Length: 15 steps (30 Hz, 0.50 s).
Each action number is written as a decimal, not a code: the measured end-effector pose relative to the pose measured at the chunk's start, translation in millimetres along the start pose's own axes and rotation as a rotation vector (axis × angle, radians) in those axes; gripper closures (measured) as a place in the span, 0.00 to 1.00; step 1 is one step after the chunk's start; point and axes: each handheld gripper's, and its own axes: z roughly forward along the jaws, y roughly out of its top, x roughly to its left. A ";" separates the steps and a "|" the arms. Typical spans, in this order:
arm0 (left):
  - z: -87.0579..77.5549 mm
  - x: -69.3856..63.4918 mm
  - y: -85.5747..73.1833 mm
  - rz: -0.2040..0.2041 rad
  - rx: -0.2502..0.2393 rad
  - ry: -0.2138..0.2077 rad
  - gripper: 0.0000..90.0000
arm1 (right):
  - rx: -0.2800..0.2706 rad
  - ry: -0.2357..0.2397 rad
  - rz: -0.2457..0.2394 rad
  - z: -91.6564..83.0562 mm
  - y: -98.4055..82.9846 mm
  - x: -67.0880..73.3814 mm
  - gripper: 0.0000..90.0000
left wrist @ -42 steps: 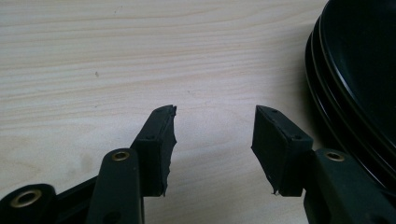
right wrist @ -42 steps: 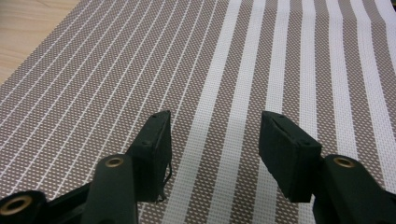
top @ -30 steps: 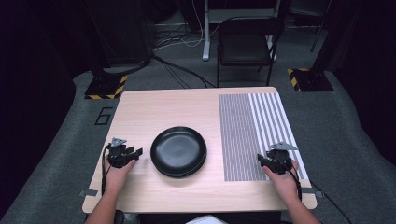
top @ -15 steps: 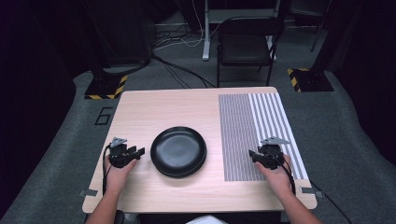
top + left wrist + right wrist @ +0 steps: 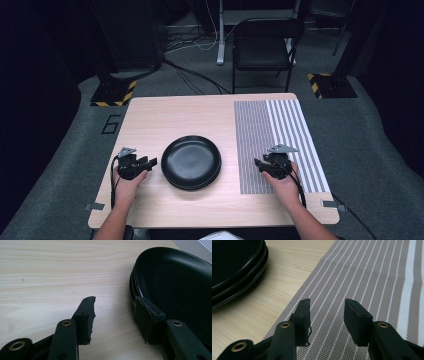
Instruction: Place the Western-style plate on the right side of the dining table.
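A stack of black plates [image 5: 191,161] sits in the middle of the wooden table [image 5: 190,112]. My left gripper [image 5: 151,162] rests just left of the stack and points at its rim. In the left gripper view, the left gripper [image 5: 115,302] is open with bare wood between its pads; its jaws have just been opening a little, and the plates [image 5: 175,277] lie close ahead on the right. My right gripper [image 5: 258,164] hovers over the striped placemat [image 5: 280,135], right of the stack. In the right gripper view, the right gripper [image 5: 327,303] is open and empty, with the plates [image 5: 234,267] at upper left.
The placemat [image 5: 367,277] covers the right third of the table. A black chair [image 5: 262,45] stands beyond the far edge, with cables on the floor behind. Bare wood lies between the plates and the mat.
My right gripper has moved left across the placemat toward the plates. The left gripper has stayed beside the stack.
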 end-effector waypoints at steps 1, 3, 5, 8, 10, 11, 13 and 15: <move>0.9 0.3 0.1 -0.006 0.001 -0.022 0.57 | -0.007 0.003 0.004 1.8 1.0 2.4 0.62; 0.9 0.6 0.3 -0.011 0.006 -0.032 0.58 | -0.009 0.005 0.008 3.1 1.7 4.6 0.62; -0.1 0.7 1.7 -0.033 0.005 -0.053 0.59 | -0.013 0.007 -0.002 4.8 2.8 7.0 0.62; -2.7 1.1 5.4 -0.030 0.005 -0.056 0.59 | -0.021 0.026 0.000 5.7 3.8 9.2 0.63; -7.5 1.1 12.1 -0.027 -0.007 -0.058 0.62 | -0.027 0.037 0.003 6.1 6.4 12.0 0.65; -8.4 0.4 13.4 -0.031 -0.007 -0.056 0.64 | -0.021 0.041 0.004 6.0 7.9 12.4 0.66; -9.6 -0.8 15.1 -0.040 -0.006 -0.062 0.66 | -0.025 0.056 0.014 6.7 11.8 13.3 0.66; -9.3 -4.3 18.0 -0.061 -0.005 -0.082 0.68 | -0.033 0.058 0.014 7.8 16.0 15.0 0.67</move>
